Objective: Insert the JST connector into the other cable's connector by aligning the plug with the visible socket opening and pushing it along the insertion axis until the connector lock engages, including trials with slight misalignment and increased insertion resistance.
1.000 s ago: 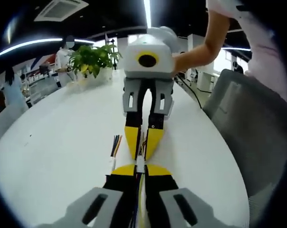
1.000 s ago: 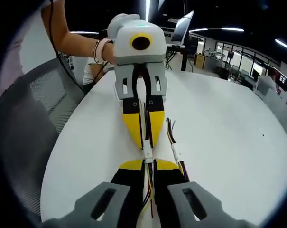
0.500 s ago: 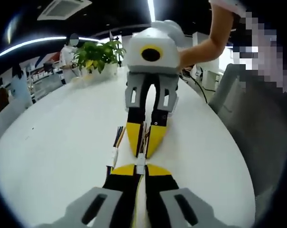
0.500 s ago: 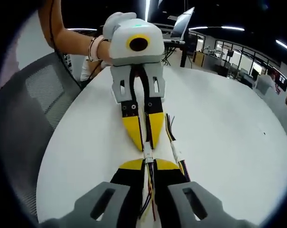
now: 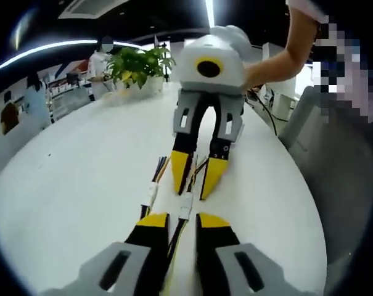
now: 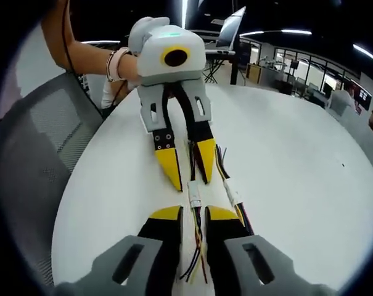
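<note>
- White round bench, bare over most of its top.
- Green potted plant in a white pot, at the bench's far edge.
- Grey mesh chair just beside the bench edge.
- Open laptop on a stand past the bench.
- Ceiling strip lights over an office background; people standing far off.

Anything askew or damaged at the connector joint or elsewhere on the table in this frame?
Nothing stands out. The joined connector lies flat on the white table, in line with its wires, between the opened left gripper and right gripper. A second cable lies alongside, undamaged.
</note>
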### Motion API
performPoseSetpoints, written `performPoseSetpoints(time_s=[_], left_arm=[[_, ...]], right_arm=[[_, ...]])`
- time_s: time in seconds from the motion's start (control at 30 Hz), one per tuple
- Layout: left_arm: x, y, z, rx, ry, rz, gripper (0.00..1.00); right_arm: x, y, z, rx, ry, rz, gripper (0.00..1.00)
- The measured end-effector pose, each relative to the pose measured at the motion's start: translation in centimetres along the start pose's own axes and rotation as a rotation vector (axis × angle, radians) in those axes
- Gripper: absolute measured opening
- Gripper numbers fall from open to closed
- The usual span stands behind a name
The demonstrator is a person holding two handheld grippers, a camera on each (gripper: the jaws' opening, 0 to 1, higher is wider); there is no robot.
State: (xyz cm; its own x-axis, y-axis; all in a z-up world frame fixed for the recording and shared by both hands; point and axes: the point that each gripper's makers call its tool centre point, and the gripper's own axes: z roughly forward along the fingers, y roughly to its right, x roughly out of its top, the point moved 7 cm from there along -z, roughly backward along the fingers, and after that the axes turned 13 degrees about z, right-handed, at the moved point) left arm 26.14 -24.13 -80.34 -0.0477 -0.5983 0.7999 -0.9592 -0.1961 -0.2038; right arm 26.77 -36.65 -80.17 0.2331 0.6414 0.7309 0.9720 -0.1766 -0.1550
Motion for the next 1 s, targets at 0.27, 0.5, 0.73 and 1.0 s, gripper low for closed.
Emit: performPoseSetpoints(time_s=[0.27, 0.5, 0.73, 1.0], left_arm=[[0.3, 0.2, -1.2, 0.048, 0.013, -0.067, 0.19], [1.0, 0.4, -2.2, 0.101, 0.037, -0.101, 0.27], [1.3, 1.0, -2.9, 0.116, 0.036, -0.153, 0.38], [1.7, 1.6, -3.9, 0.172, 0.005, -0.184, 0.55]], right_arm=[[0.1, -0.6, -1.1, -0.037, 0.055, 0.061, 0.20], [0.2, -0.9, -2.1, -0.071, 0.117, 0.155, 0.27], [0.4, -1.3, -2.8, -0.108, 0.141, 0.221, 0.38], [1.0, -1.9, -3.8, -0.137, 0.192, 0.294, 0.54]])
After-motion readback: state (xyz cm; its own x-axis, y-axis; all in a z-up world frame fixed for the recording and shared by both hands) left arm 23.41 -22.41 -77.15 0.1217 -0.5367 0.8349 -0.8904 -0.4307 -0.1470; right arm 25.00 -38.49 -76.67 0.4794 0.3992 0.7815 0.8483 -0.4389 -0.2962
